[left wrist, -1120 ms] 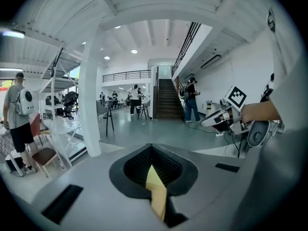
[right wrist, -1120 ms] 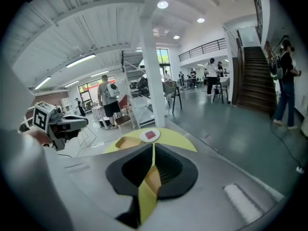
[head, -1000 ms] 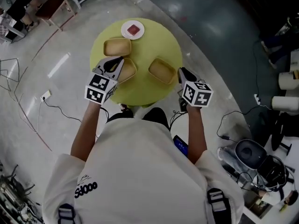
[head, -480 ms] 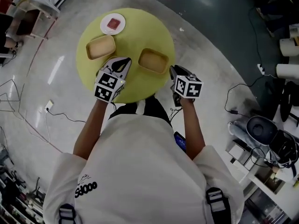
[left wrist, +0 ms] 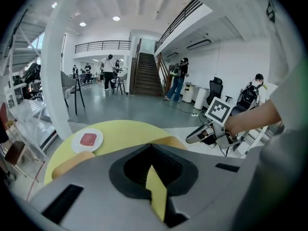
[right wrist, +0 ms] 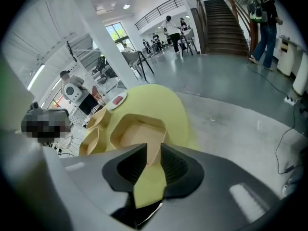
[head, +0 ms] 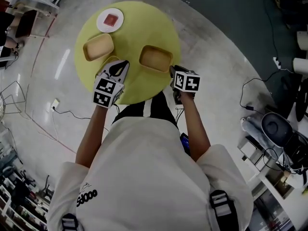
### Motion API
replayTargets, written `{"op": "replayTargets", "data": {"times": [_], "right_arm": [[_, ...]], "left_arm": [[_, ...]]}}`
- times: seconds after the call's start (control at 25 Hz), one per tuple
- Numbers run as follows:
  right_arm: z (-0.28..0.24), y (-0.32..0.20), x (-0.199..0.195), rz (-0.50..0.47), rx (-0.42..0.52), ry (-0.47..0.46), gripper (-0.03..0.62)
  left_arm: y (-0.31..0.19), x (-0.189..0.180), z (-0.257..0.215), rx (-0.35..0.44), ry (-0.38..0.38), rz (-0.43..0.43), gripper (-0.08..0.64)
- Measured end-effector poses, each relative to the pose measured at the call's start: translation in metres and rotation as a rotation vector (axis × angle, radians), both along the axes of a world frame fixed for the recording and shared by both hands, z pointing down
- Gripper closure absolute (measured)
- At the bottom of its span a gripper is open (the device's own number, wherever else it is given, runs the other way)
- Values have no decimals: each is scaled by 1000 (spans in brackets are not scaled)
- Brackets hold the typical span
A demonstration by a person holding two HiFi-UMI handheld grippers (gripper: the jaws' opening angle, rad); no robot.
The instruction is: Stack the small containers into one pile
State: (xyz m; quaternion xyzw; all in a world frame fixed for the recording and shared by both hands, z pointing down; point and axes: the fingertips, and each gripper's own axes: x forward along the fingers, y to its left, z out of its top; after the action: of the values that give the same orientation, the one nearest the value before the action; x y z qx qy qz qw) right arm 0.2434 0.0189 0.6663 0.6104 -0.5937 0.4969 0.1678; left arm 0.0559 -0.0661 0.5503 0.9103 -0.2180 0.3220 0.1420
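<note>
so the whole thing turns on the right container (head: 156,57). it sits on the yellow table (head: 139,32) directly ahead of the right tongs (head: 172,71), long side running across the table toward the left, and its near end reaches right into them. in the right gripper view the jaws look pinched on that near rim, with only a wall's width between them. the left tongs (head: 118,69) are closed tip to tip with nothing in them that i can see. they hover over the middle container (right wrist: 90,139), which is mostly hidden in the head view. the far container (head: 98,47) sits beyond that, near the white plate (head: 110,19). nothing's stacked yet, all three are apart. my guess is the right one has to go up and leftward onto the middle one, and the left tongs are kind of in the way there.
</note>
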Motion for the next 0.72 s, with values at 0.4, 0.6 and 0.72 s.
{"op": "replayTargets", "data": {"times": [0.4,0.6,0.72], "right_arm": [[39,-11,7,71,-89,-92,498],[44,-21,2,71,-113,-142,535],[43,-24,5,75,-129,-145,543]], "left_arm": [[-3,-15,17,-45,-34,-92,554],[-8,-22,19,-48,-30,-141,554],[-11,-24,16,-41,-26,-170,554]]}}
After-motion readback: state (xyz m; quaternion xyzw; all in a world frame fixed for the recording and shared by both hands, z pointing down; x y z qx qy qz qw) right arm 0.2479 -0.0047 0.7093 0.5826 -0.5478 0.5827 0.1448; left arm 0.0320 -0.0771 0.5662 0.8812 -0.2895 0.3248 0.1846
